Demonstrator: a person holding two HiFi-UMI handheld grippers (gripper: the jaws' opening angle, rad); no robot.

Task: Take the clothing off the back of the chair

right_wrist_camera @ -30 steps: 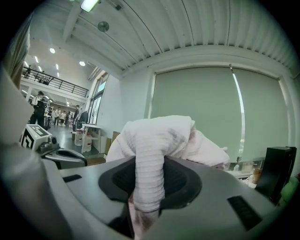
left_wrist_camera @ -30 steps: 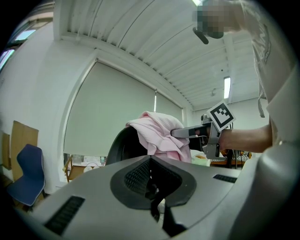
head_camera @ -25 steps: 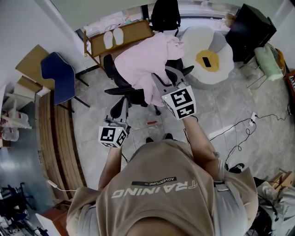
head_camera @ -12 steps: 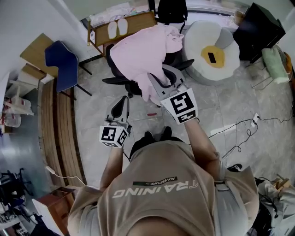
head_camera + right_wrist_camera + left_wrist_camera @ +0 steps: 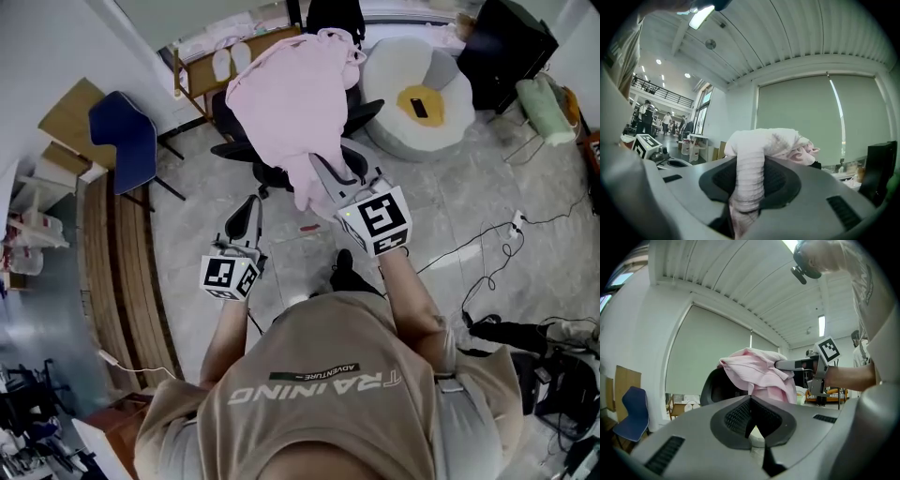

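The right gripper point(image 5: 317, 169) has drawn back toward the person, pulling the pink garment point(image 5: 281, 94) taut with it. It pinches a rolled fold of the cloth. The bulk is draped over the back of the black chair point(image 5: 239, 150), straight ahead, with its long axis running from chair to gripper. The left gripper point(image 5: 249, 208), pressed together and empty, sits off to the side, farther from the cloth. One garment, one chair under it, two grippers.
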